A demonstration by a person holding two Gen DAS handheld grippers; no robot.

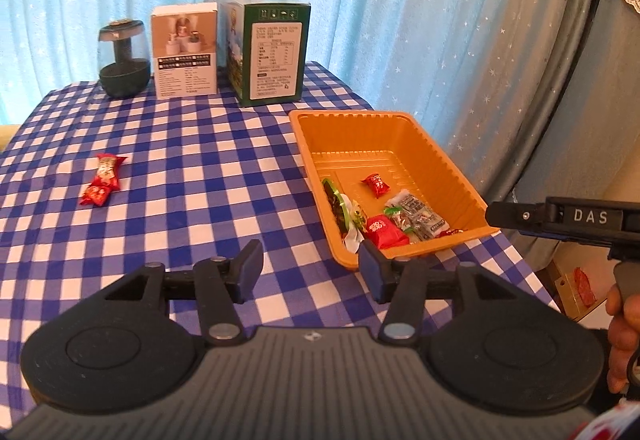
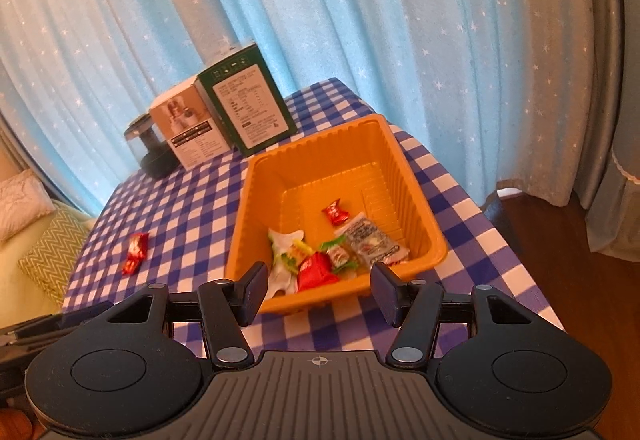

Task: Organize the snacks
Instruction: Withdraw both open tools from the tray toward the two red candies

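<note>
An orange plastic tray sits on the blue checked table and holds several wrapped snacks, among them a red packet and a small red candy. Two red wrapped candies lie on the cloth to the tray's left. My left gripper is open and empty above the cloth near the tray's front left corner. My right gripper is open and empty over the tray's near rim. The right gripper's body also shows in the left wrist view.
A white box, a green box and a dark glass device stand at the table's far edge. Blue starred curtains hang behind. A bed lies left of the table.
</note>
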